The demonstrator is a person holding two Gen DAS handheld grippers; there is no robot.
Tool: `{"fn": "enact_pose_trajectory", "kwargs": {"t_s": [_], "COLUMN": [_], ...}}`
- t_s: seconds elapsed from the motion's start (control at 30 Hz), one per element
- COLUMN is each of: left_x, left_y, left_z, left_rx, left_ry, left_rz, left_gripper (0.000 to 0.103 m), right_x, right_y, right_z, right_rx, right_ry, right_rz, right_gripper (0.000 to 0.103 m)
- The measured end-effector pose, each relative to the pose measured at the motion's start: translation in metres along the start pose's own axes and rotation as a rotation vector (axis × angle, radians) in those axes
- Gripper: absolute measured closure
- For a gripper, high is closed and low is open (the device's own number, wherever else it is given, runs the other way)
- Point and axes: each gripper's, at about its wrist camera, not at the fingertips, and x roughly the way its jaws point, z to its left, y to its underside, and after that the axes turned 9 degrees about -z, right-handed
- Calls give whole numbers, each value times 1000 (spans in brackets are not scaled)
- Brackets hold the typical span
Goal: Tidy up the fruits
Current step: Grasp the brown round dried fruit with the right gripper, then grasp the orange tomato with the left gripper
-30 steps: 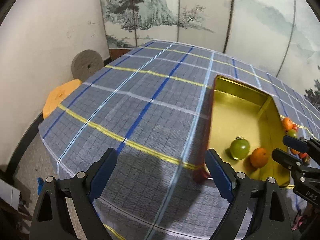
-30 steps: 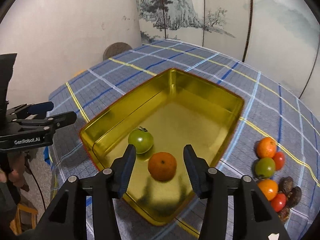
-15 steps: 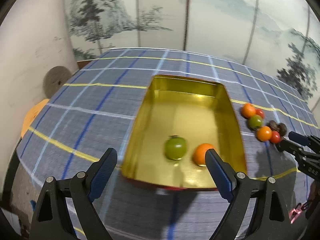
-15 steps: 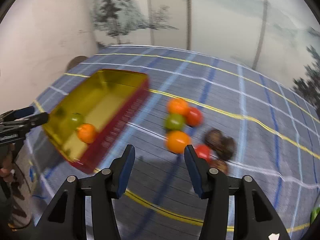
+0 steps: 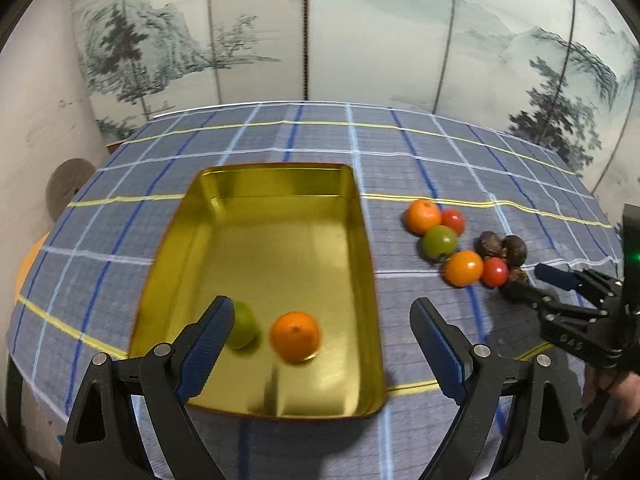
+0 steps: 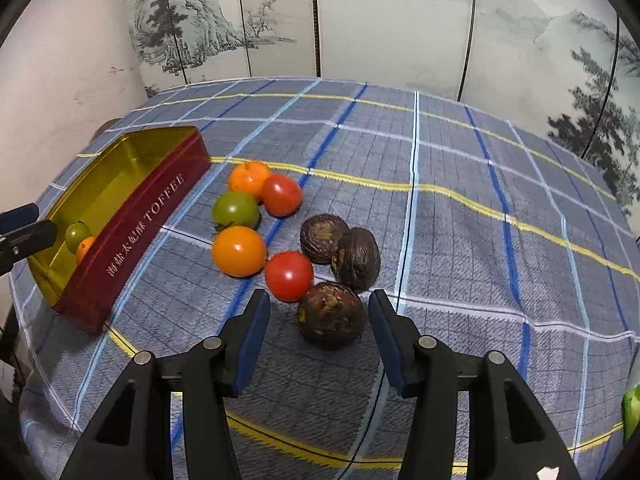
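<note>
A gold tin (image 5: pixel 256 184) with a red "TOFFEE" side (image 6: pixel 132 224) holds a green tomato (image 5: pixel 244 326) and an orange (image 5: pixel 296 336). A pile of loose fruit lies to the tin's right: two oranges (image 6: pixel 239 251), a green tomato (image 6: pixel 235 210), two red tomatoes (image 6: pixel 289 276) and three dark brown fruits. My right gripper (image 6: pixel 318 338) is open, its fingers on either side of the nearest dark brown fruit (image 6: pixel 331 316), not touching it. My left gripper (image 5: pixel 320 344) is open and empty over the tin's near end.
The table wears a blue plaid cloth (image 6: pixel 460 220) and stands before a painted folding screen (image 5: pixel 360 32). An orange stool (image 5: pixel 30 260) and a grey disc (image 5: pixel 66 188) are at the left, below the table's edge. A green object (image 6: pixel 632 412) shows at the far right edge.
My right gripper has swung from over the tin to the loose fruit pile and closed in on the dark brown fruit. My left gripper has turned right, centring on the tin.
</note>
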Motion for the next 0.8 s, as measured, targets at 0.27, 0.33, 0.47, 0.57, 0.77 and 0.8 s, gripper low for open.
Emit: {"fn": "enact_pose_trajectory", "kwargs": {"t_s": [0.27, 0.33, 0.47, 0.57, 0.77, 0.8], "left_x": [18, 21, 29, 35, 46, 47], "left_y": [-2, -2, -3, -2, 0, 1], "left_z": [-24, -29, -39, -49, -68, -70], "left_rx": [28, 34, 47, 58, 84, 91], "left_ry": [33, 33, 40, 47, 64, 65], "left_rz": [35, 37, 48, 58, 73, 76], "left_gripper": [14, 14, 14, 14, 14, 14], "right_x": [14, 17, 20, 19, 14, 13], "right_y": [10, 11, 12, 13, 17, 18], "right_z": [-9, -10, -10, -9, -14, -18], "right_rx": [27, 34, 28, 25, 17, 20], "right_ry": [-19, -24, -24, -22, -7, 7], "right_rz": [25, 30, 25, 17, 9, 6], "right_gripper": [54, 54, 56, 64, 67, 67]}}
